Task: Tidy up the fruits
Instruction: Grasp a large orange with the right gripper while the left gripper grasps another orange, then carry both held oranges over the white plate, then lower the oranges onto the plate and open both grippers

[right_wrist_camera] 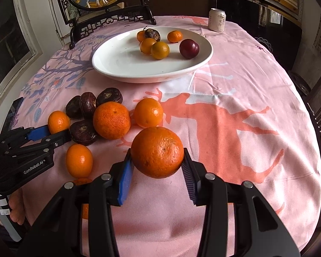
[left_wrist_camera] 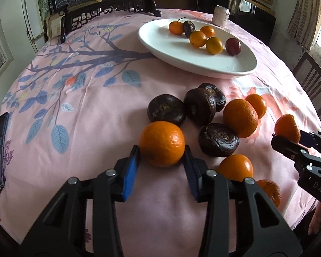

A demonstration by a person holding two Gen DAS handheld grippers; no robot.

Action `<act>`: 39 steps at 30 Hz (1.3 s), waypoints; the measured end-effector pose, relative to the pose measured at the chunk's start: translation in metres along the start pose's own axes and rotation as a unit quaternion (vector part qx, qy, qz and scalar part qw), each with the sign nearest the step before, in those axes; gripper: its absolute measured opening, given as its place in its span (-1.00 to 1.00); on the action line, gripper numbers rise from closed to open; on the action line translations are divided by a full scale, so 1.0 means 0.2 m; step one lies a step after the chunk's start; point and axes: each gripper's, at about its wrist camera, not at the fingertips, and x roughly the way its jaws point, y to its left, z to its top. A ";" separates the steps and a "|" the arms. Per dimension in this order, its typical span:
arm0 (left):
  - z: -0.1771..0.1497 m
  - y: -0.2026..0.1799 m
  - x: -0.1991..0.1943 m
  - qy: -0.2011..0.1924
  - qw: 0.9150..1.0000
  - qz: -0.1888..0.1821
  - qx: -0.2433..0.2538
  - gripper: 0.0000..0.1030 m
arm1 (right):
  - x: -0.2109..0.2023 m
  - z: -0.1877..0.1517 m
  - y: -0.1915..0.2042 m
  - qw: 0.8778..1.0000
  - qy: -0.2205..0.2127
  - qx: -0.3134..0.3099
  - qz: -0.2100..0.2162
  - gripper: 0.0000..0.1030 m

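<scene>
Left gripper (left_wrist_camera: 162,150): jaws closed partway on a mandarin (left_wrist_camera: 162,143) resting on the pink surface (left_wrist_camera: 96,117).
Beyond it: dark water chestnuts (left_wrist_camera: 166,109), then white plate (left_wrist_camera: 160,49) holding fruit.
Right gripper (right_wrist_camera: 157,162): jaws gripping an orange (right_wrist_camera: 157,152), apparently raised off the cloth.
Far edge: can (right_wrist_camera: 217,20).

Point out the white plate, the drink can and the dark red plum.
white plate (right_wrist_camera: 117,64): right wrist view, bare inner surface.
drink can (right_wrist_camera: 217,20): right wrist view, side wall.
dark red plum (right_wrist_camera: 189,48): right wrist view, middle of its skin.
</scene>
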 end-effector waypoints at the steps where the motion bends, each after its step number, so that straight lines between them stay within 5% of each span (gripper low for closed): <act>1: 0.00 0.00 0.00 -0.001 1.000 0.002 0.001 -0.24 | 0.00 0.00 0.00 1.000 0.000 0.001 0.001 -0.14; 14: 0.02 0.03 -0.12 -0.020 1.000 -0.005 -0.007 -0.26 | -0.04 0.02 -0.01 1.000 -0.004 -0.004 0.011 -0.14; 21: 0.32 0.09 -0.28 -0.055 0.998 -0.036 -0.003 -0.26 | -0.09 0.24 -0.06 0.999 -0.020 -0.022 0.022 -0.14; 30: 1.02 -0.01 0.18 -0.013 1.000 -0.002 0.001 -0.26 | 0.23 0.84 -0.05 0.998 -0.036 -0.059 0.014 -0.15; 39: 1.18 -0.07 0.54 0.036 0.999 -0.008 0.000 -0.24 | 0.58 1.04 -0.17 0.999 0.004 -0.040 0.015 -0.14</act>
